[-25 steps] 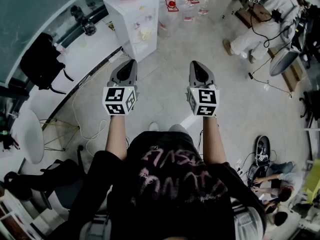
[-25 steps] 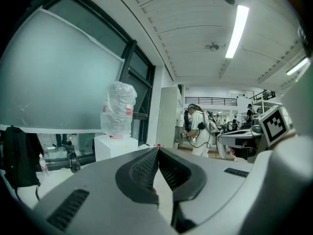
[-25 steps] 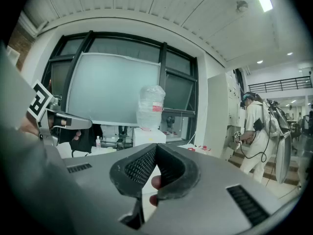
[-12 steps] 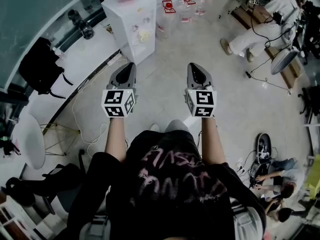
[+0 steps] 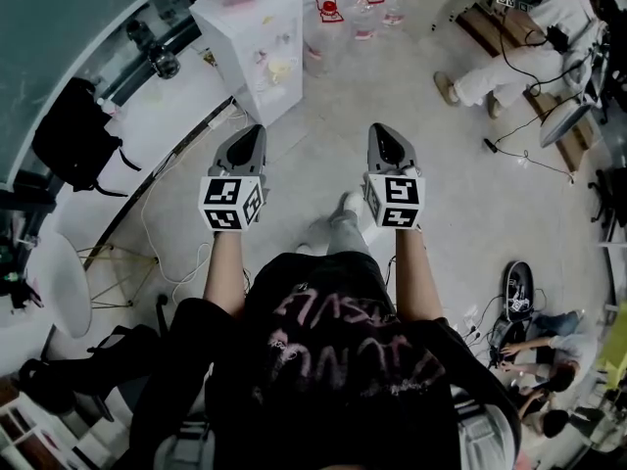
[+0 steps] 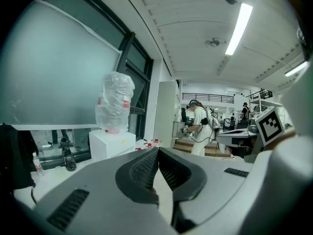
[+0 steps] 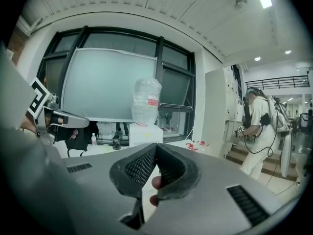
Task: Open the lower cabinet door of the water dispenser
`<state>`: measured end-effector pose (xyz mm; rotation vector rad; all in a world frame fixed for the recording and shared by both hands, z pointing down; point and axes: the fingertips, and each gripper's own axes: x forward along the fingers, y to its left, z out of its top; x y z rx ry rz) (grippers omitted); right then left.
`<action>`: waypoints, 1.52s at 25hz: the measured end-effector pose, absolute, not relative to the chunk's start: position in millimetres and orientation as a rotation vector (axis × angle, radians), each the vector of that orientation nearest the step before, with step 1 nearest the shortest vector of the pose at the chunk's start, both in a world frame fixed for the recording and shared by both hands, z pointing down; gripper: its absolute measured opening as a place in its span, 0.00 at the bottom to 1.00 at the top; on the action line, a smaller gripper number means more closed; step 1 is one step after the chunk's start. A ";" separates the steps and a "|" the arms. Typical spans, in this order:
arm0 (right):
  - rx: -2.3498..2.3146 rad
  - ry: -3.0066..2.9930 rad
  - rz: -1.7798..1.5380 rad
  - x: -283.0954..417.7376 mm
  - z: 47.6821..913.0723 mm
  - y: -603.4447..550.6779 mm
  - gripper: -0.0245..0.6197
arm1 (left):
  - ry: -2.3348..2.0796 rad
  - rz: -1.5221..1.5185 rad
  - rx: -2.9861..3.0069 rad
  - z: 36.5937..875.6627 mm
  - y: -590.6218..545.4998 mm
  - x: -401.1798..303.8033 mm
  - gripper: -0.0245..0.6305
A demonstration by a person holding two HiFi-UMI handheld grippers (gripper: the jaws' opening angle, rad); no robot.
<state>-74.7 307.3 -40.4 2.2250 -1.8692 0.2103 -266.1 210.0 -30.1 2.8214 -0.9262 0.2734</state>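
Dispenser [image 5: 250, 27] is not yet reached. Left tool [image 5: 255, 130] and right tool [image 5: 382, 130] are held side by side above the floor, each pressed together on nothing. Well ahead, the dispenser is seen standing by the window, untouched. If closed tools are brought in, the lower door's edge could be bumped rather than caught.

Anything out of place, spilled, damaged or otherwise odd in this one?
Nothing looks spilled or askew. The one oddity is the bottle on top of the water dispenser. It looks crumpled, with its plastic walls wrinkled and caved in, as if nearly drained.
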 end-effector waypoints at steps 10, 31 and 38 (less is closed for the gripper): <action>2.179 -1.932 0.292 31.9 -10.2 220.6 0.06 | -0.988 0.390 2.739 1.8 136.9 -177.6 0.05; 1.921 -2.050 0.395 156.4 46.2 77.2 0.06 | -1.153 0.428 2.525 49.5 31.7 -71.8 0.05; 1.908 -2.009 0.411 134.8 63.1 24.8 0.06 | -1.137 0.418 2.475 77.2 -15.5 -98.1 0.05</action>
